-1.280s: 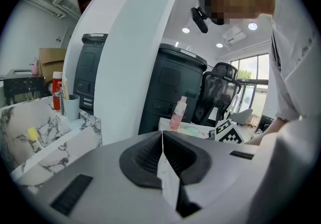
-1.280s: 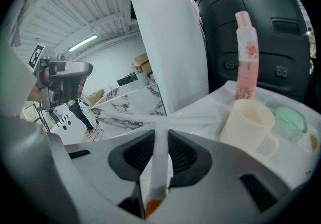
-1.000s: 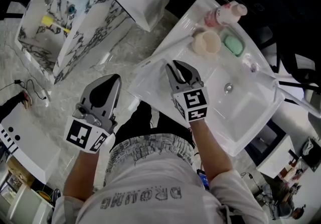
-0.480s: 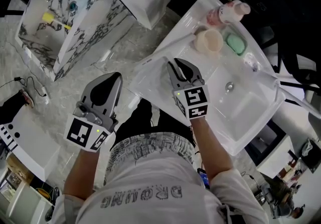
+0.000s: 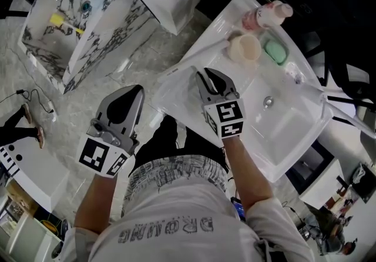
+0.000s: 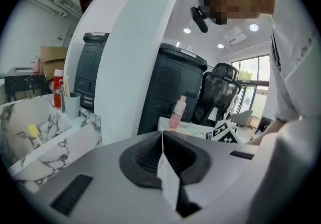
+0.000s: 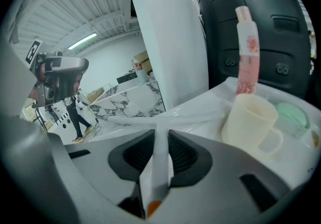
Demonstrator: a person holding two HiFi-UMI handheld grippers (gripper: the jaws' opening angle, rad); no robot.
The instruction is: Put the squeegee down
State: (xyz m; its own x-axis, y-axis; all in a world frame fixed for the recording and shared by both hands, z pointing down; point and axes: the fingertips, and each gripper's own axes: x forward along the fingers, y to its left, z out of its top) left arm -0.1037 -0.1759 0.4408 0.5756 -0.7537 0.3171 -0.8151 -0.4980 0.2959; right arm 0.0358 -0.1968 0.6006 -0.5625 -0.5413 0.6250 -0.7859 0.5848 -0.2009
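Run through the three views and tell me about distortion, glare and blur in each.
Head view: sharp and evenly lit, though the white sink is nearly washed out. Left gripper view: strong fisheye with black corners, and glare from the ceiling lights and window. Right gripper view: the same fisheye bending; the squeegee close to the lens looks soft, the cup crisper.

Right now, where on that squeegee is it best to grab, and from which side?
Grip the squeegee by its slim straight handle, coming from the free end opposite the blade. The handle fits between the jaws, while the long crossbar blade would not. The right tool grips it just so.
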